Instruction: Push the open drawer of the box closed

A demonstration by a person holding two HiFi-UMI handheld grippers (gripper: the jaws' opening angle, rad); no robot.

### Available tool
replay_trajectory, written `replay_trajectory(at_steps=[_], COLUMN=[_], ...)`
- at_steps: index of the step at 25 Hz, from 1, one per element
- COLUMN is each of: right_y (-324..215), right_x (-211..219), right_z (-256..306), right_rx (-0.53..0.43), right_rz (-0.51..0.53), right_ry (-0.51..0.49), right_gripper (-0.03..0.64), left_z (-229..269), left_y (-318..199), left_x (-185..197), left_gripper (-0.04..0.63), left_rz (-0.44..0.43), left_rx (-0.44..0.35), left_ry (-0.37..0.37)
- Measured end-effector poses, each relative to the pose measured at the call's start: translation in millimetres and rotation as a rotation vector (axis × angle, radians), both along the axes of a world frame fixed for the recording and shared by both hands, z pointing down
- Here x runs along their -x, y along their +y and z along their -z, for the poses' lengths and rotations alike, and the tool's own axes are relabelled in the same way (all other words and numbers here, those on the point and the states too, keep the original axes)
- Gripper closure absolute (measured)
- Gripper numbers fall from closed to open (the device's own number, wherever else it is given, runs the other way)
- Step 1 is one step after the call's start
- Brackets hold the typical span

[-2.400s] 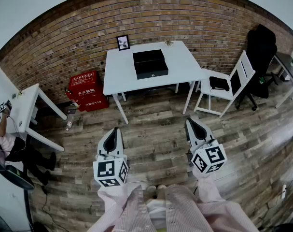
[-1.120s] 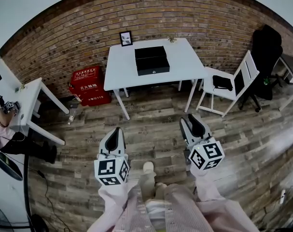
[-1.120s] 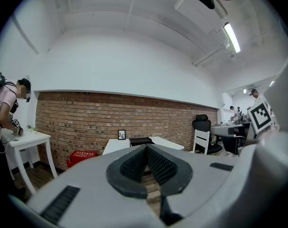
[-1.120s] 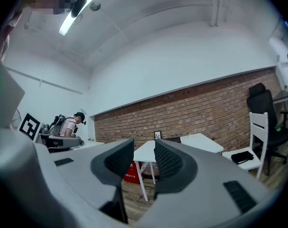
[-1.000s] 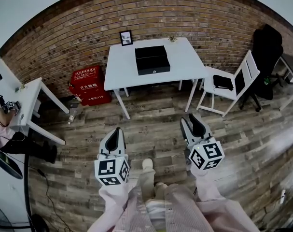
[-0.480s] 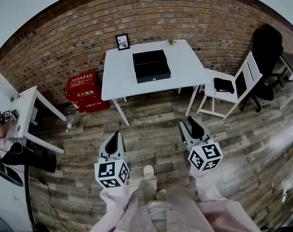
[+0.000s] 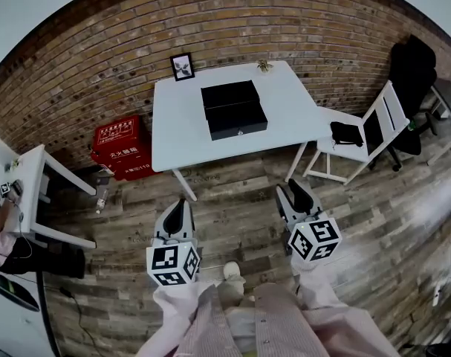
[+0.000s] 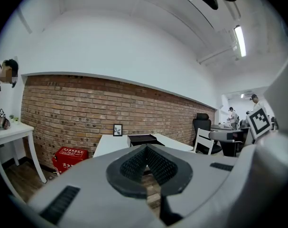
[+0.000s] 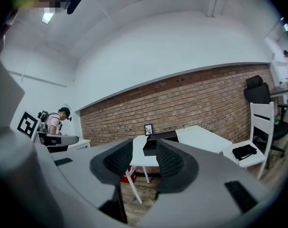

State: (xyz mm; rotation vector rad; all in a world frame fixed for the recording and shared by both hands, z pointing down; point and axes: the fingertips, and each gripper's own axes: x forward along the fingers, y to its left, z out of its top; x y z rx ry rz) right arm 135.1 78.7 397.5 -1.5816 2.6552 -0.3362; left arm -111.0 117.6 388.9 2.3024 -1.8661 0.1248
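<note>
A black box (image 7: 232,108) sits on a white table (image 7: 180,136) by the brick wall, its drawer pulled out toward me. It also shows far ahead as the box (image 8: 142,139) in the left gripper view and the box (image 9: 158,143) in the right gripper view. My left gripper (image 7: 177,202) hangs over the wooden floor, well short of the table; its jaws meet at the tips, left gripper (image 8: 145,150). My right gripper (image 7: 290,190) is level beside it. Its jaws have just been opening and stand apart with nothing between them, right gripper (image 9: 144,160).
A red crate (image 7: 115,143) stands under the table's left side. A white chair (image 7: 370,136) carrying a black item (image 7: 345,132) is at the right, with a dark office chair (image 7: 409,69) behind. A picture frame (image 7: 183,66) leans at the table's back. Another white table (image 7: 33,188) stands left.
The table and box have come nearer and larger in the head view. Both grippers have been carried forward toward the table, staying side by side.
</note>
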Motion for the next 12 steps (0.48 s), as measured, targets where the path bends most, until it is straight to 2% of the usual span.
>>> replay_trajectory(at_steps=[12], right_y=[-62.3], right_x=[26.4], right_z=[-17.1], right_rx=[0.063], right_rz=[-0.063], right_ry=[-0.032], right_gripper=[0.48], left_z=[-15.3], left_y=[-71.4], left_x=[31.8], left_gripper=[0.6], left_rz=[-0.033], left_rx=[0.034], left_ry=[0.014])
